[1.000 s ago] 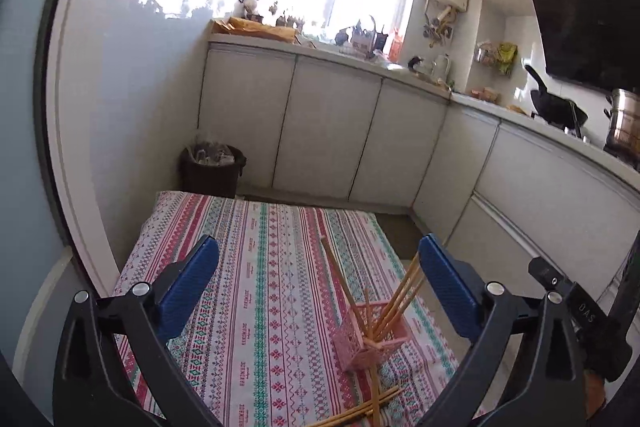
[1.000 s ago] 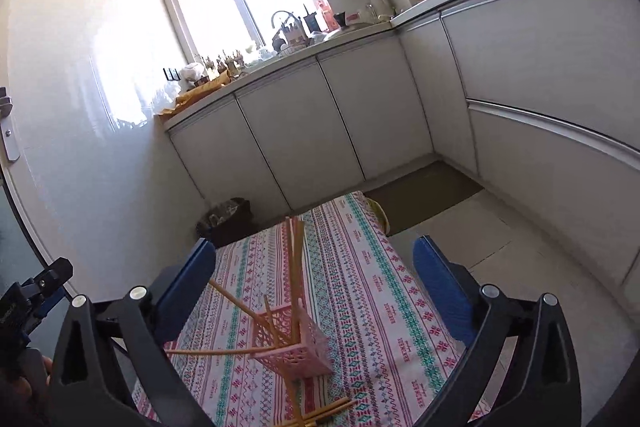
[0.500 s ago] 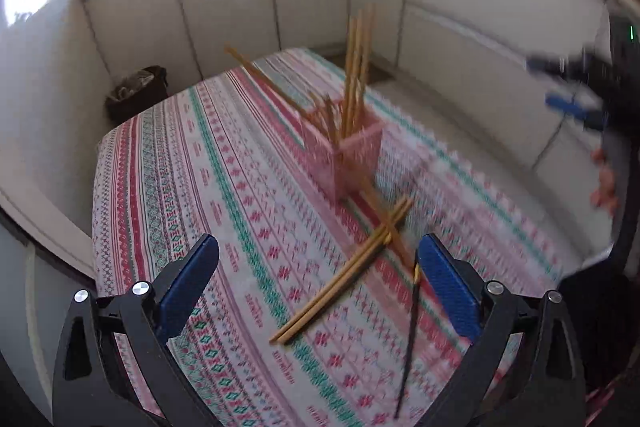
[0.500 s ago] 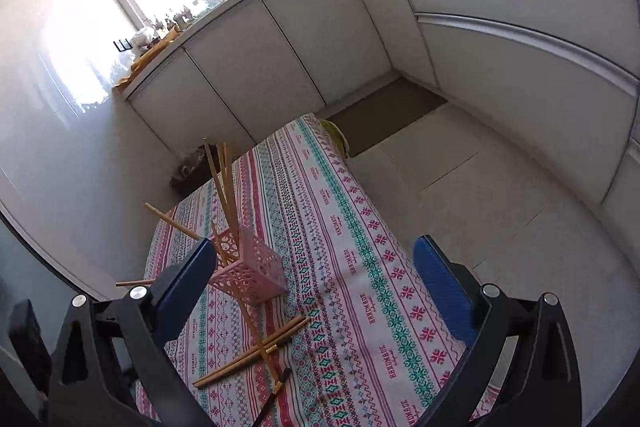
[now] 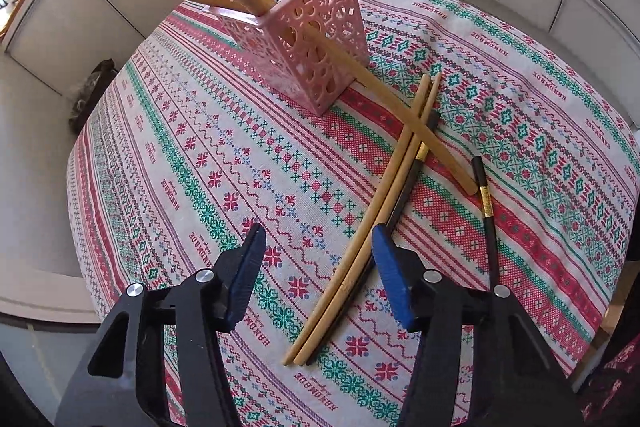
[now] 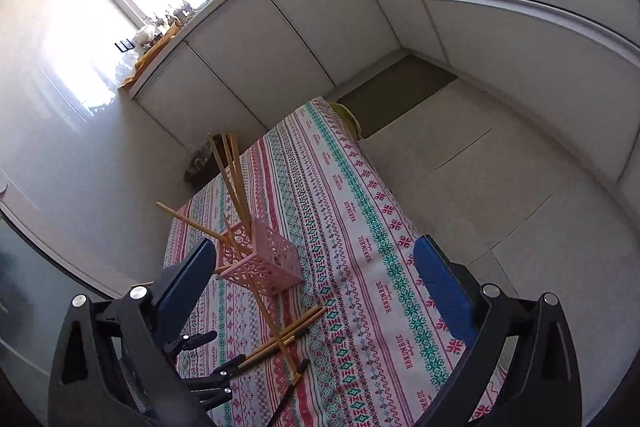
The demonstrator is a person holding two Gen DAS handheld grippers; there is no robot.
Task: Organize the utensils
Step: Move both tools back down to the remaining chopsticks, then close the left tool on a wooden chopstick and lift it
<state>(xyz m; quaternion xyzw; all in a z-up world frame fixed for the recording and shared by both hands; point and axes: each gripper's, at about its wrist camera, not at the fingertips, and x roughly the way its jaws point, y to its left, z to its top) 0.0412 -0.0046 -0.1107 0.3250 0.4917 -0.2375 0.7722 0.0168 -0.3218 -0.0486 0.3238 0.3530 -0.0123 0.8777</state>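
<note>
A pink lattice holder (image 5: 308, 27) stands on the patterned tablecloth (image 5: 200, 167) with several wooden chopsticks in it. A pair of wooden chopsticks (image 5: 360, 239) and two black chopsticks (image 5: 486, 211) lie loose on the cloth; one more wooden chopstick leans out of the holder across them. My left gripper (image 5: 316, 267) is open, low over the cloth, just left of the loose pair. My right gripper (image 6: 320, 279) is open and higher up, above the holder (image 6: 260, 263) and the loose chopsticks (image 6: 288, 339). The left gripper shows in the right wrist view (image 6: 218, 367).
White kitchen cabinets (image 6: 300, 27) run along the far wall and the right side. A dark bin (image 5: 88, 95) stands on the floor beyond the table's far left corner. The table edge drops to tiled floor (image 6: 500, 167) on the right.
My left gripper has dropped low toward the loose wooden chopsticks and its jaws have narrowed. My right gripper has tilted down a little and stayed wide open.
</note>
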